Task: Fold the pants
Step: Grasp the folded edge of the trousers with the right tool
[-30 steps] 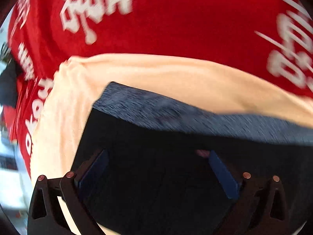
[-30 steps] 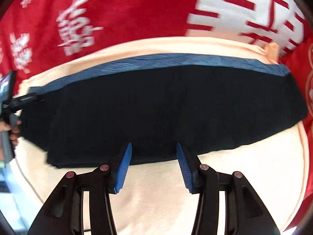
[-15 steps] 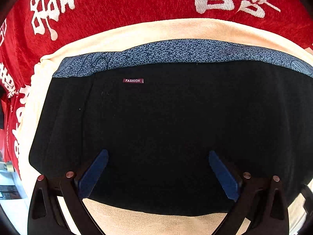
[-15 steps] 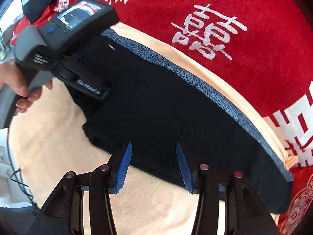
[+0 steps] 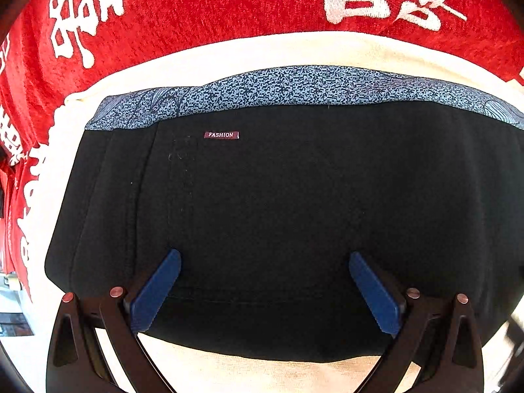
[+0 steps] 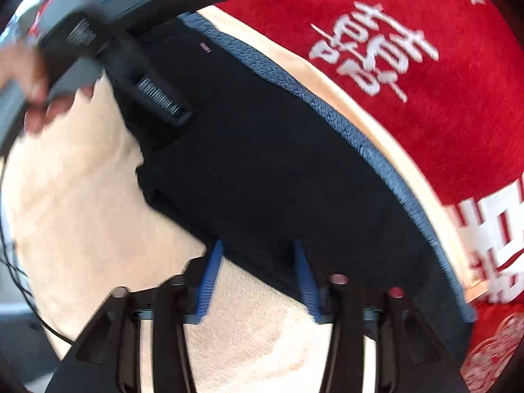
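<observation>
Black pants (image 5: pixel 278 213) with a blue speckled waistband (image 5: pixel 294 88) and a small "FASHION" label (image 5: pixel 221 135) lie folded flat on a cream towel (image 5: pixel 262 49). My left gripper (image 5: pixel 263 258) is wide open and empty, hovering over the near part of the pants. In the right wrist view the pants (image 6: pixel 262 163) run diagonally. My right gripper (image 6: pixel 257 255) is open and empty at their near edge. The left gripper's body (image 6: pixel 131 16) and the hand holding it show at the upper left, over the pants' far end.
A red cloth with white characters (image 5: pixel 229 6) covers the surface beyond the towel, and also shows in the right wrist view (image 6: pixel 409 65). A black cable (image 6: pixel 19 278) hangs at the left edge. Bare cream towel (image 6: pixel 82 213) lies left of the pants.
The left gripper has moved closer over the pants. The right gripper swung from facing the pants square-on to their right end, coming close to the near edge. Both stayed open.
</observation>
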`<state>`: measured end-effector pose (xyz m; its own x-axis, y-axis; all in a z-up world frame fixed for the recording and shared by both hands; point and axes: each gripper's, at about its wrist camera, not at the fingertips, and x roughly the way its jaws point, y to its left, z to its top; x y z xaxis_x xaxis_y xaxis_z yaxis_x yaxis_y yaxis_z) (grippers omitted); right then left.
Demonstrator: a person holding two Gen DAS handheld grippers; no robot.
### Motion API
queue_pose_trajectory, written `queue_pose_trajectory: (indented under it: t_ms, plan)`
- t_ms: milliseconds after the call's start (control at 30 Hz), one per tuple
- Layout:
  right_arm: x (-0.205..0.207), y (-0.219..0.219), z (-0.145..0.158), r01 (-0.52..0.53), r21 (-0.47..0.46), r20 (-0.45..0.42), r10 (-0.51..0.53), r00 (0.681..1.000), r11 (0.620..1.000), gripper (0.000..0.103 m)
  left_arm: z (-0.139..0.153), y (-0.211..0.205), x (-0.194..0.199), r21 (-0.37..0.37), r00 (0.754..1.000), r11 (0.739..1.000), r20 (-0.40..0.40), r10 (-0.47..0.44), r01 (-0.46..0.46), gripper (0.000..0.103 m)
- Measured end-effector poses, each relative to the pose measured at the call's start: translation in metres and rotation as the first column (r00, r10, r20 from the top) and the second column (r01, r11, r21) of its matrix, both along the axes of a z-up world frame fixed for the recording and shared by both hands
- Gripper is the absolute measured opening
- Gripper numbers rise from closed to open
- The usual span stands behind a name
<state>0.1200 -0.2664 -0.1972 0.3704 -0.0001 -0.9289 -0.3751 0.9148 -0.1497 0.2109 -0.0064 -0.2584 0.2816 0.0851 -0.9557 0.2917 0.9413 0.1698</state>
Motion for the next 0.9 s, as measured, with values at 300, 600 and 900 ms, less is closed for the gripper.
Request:
queue_pose_trajectory:
  t_ms: [300, 600, 900]
  plan:
    - [-0.011, -0.032, 0.013, 0.167, 0.211, -0.144, -0.139, 0.980, 0.963, 0.017, 0.016, -0.013, -0.011, 0.008, 0.999, 1.000, -0.033, 0.022, -0.022, 0.103]
    - [-0.014, -0.152, 0.017, 0.554, 0.241, -0.151, -0.533, 0.832, 0.797, 0.024, 0.045, -0.092, -0.041, -0.107, 0.994, 0.989, -0.016, -0.105, 0.103, 0.103]
    - [-0.068, -0.208, 0.002, 0.689, 0.422, -0.349, -0.596, 0.723, 0.589, 0.028, 0.025, -0.124, -0.056, -0.106, 0.993, 0.990, -0.061, -0.099, 0.093, 0.103]
